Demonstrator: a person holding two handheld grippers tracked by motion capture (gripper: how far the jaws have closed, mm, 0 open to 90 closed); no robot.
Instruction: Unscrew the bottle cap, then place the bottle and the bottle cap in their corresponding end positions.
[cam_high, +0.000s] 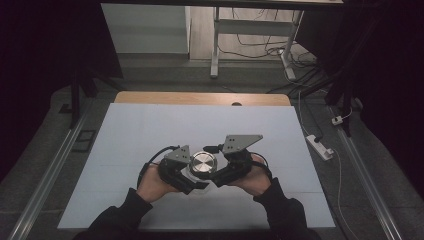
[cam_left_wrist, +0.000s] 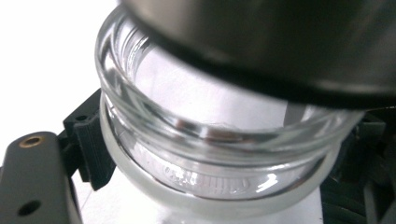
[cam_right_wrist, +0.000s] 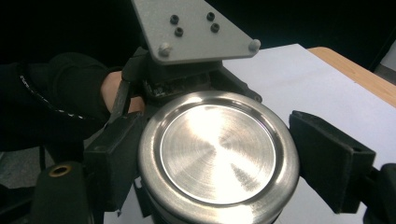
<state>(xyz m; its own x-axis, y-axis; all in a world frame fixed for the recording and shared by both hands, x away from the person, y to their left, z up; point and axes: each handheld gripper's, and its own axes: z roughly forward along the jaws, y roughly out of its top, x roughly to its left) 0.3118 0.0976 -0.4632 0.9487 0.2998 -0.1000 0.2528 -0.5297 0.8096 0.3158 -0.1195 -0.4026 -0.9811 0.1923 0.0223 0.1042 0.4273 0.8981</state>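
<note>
jar (cam_left_wrist: 219, 154) and lid (cam_right_wrist: 217, 151) over tabletop (cam_high: 150, 135)
my left claw (cam_high: 192, 181) clamps the glass jar; my right claw (cam_high: 216, 176) clamps its steel lid.

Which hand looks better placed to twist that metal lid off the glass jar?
Probably the right. The right hand-held gripper already clamps the metal lid from both sides, while the left hand-held gripper holds the glass jar steady below the rim, so it serves as the anchor.
</note>
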